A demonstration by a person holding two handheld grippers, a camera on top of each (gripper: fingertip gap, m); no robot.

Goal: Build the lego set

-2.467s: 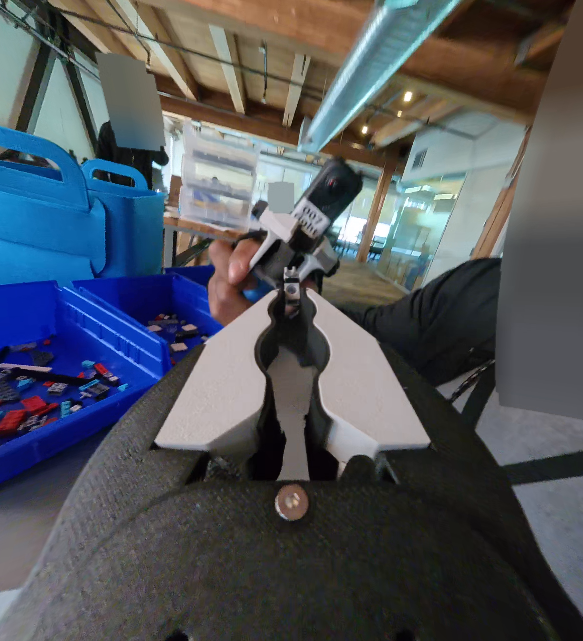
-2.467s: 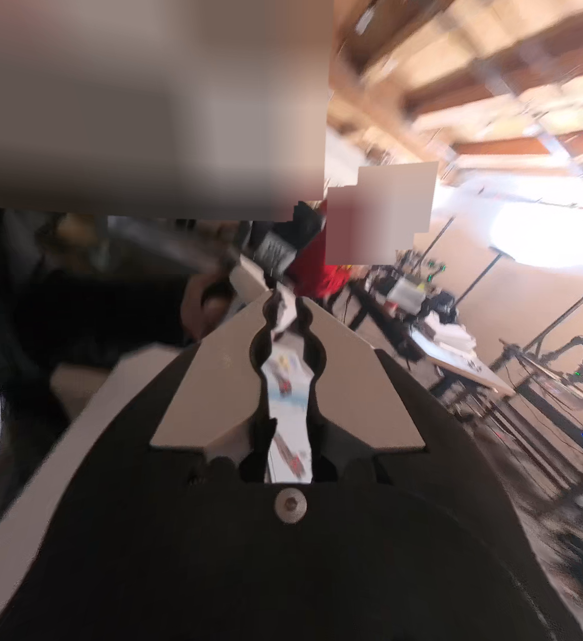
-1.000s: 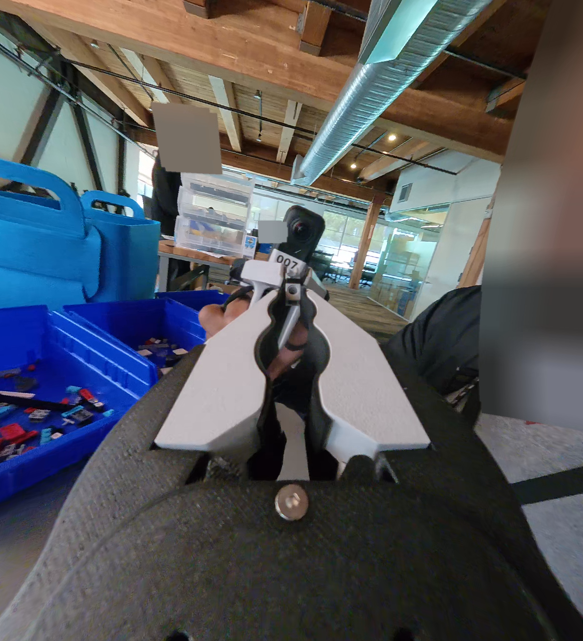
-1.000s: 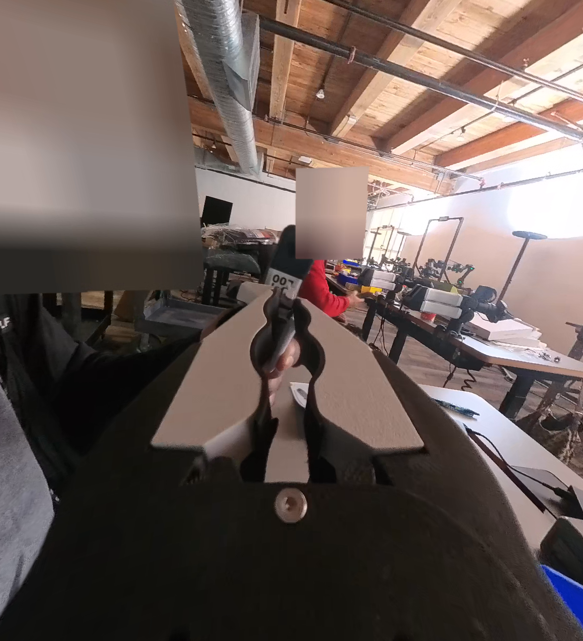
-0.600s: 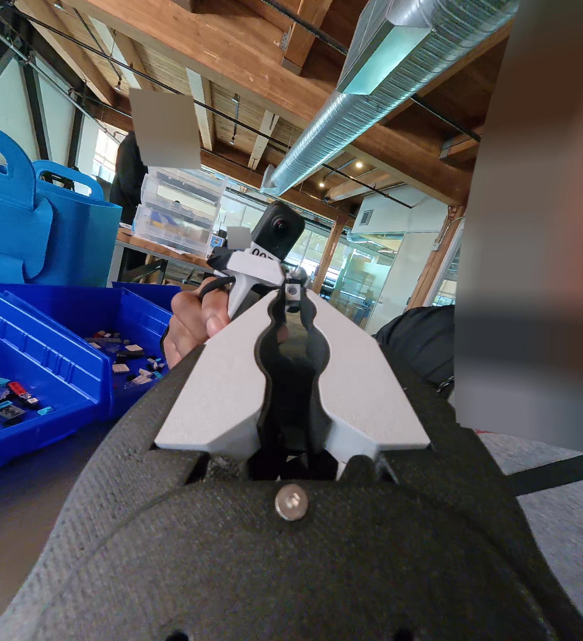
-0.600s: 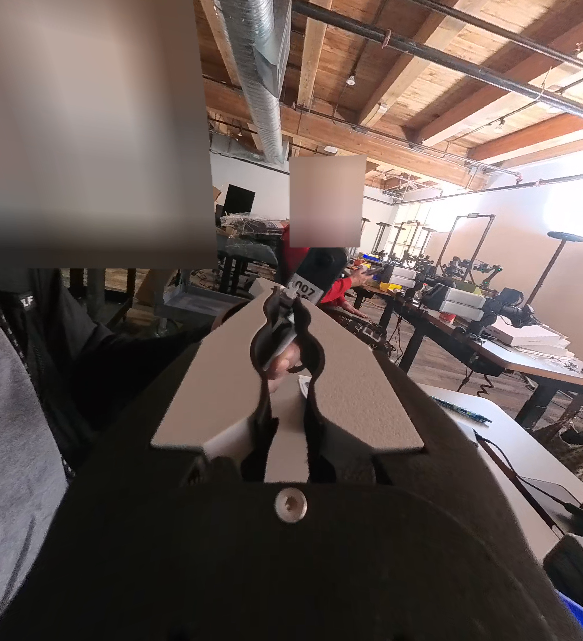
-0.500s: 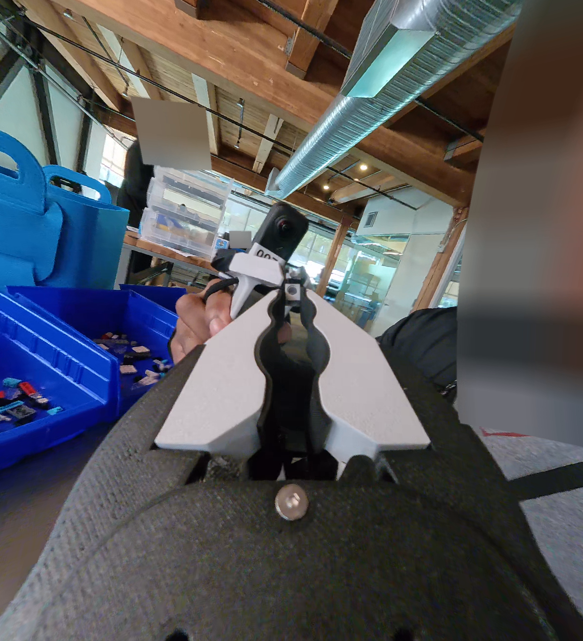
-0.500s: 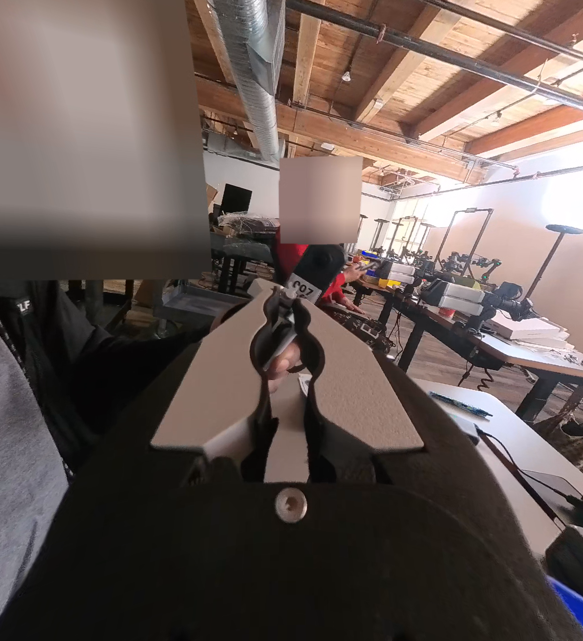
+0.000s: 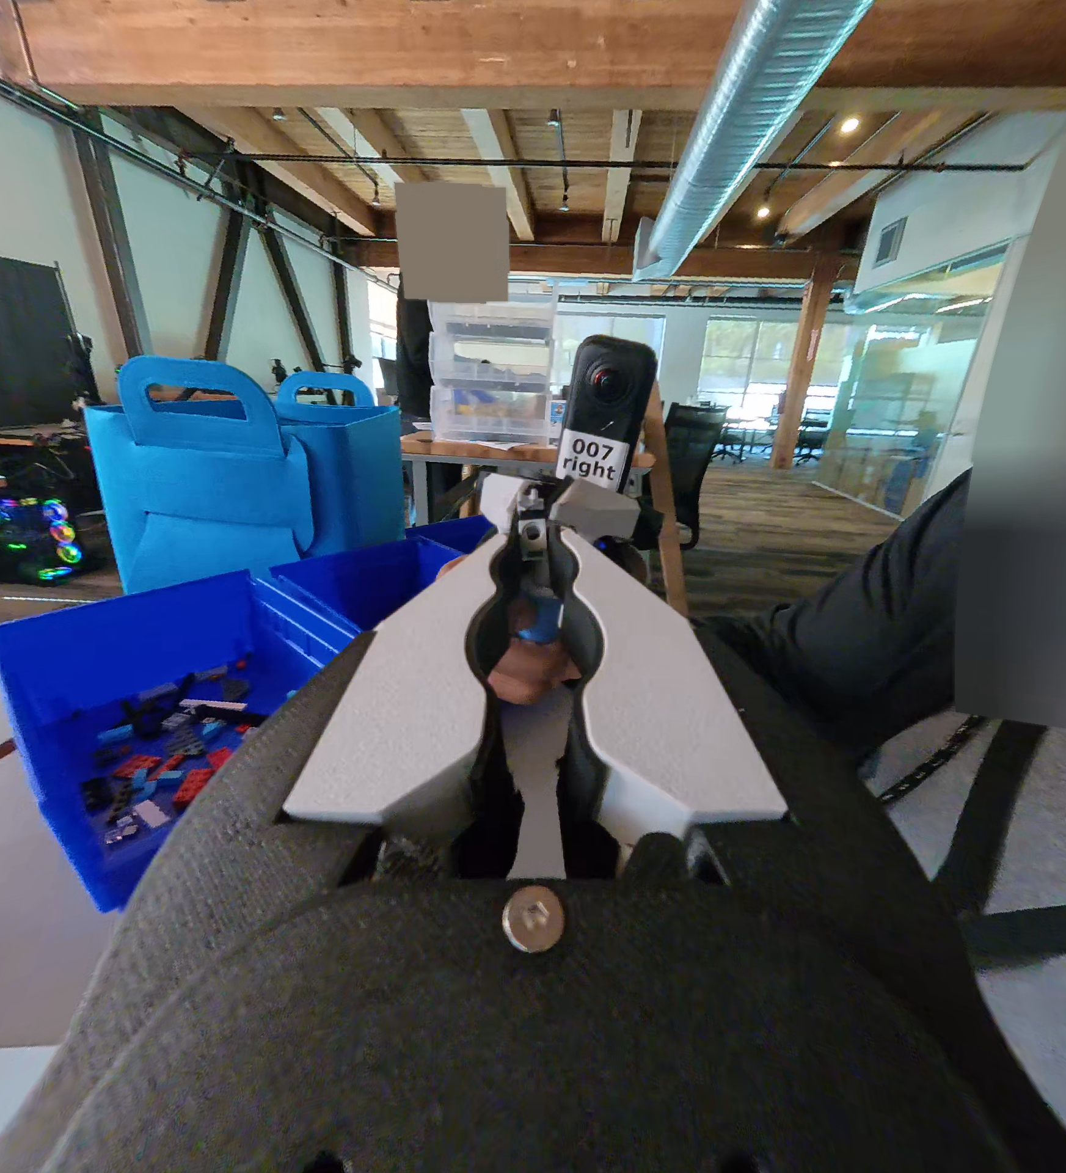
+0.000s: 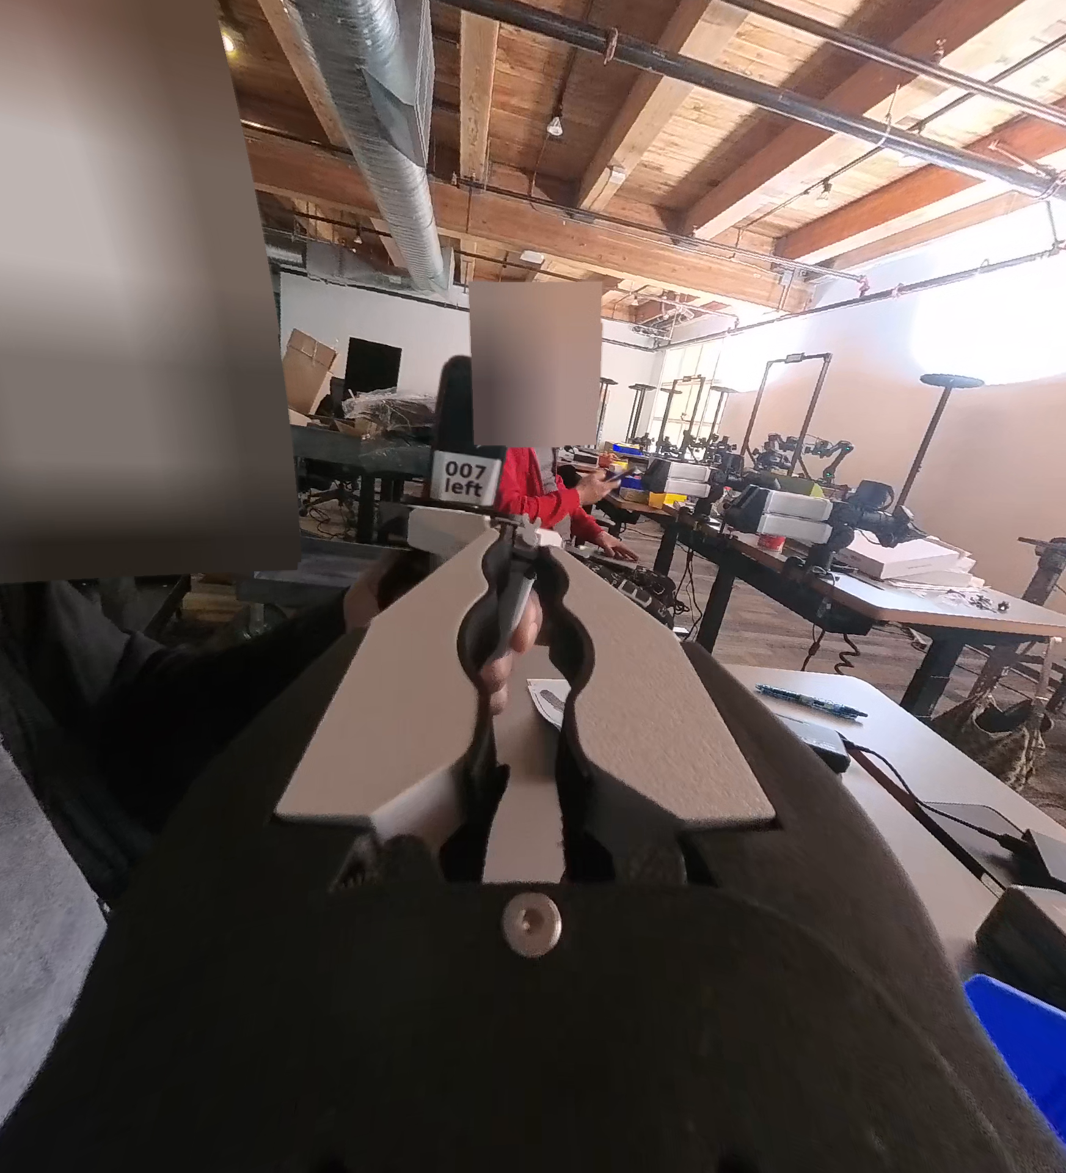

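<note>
Wooden beams and a silver duct run over an open workshop. Raised tip to tip, the left gripper (image 9: 531, 539) pinches a small grey lego piece (image 9: 530, 532), and the right gripper (image 10: 520, 553) clamps its other end. Each gripper's camera (image 9: 606, 409) carries a white printed label. Loose bricks fill a blue bin (image 9: 136, 641).

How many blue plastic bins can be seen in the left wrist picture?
2. One bin stands at the left and holds loose bricks. The second bin stands right behind it, partly behind the left gripper. More bins may be hidden.
</note>
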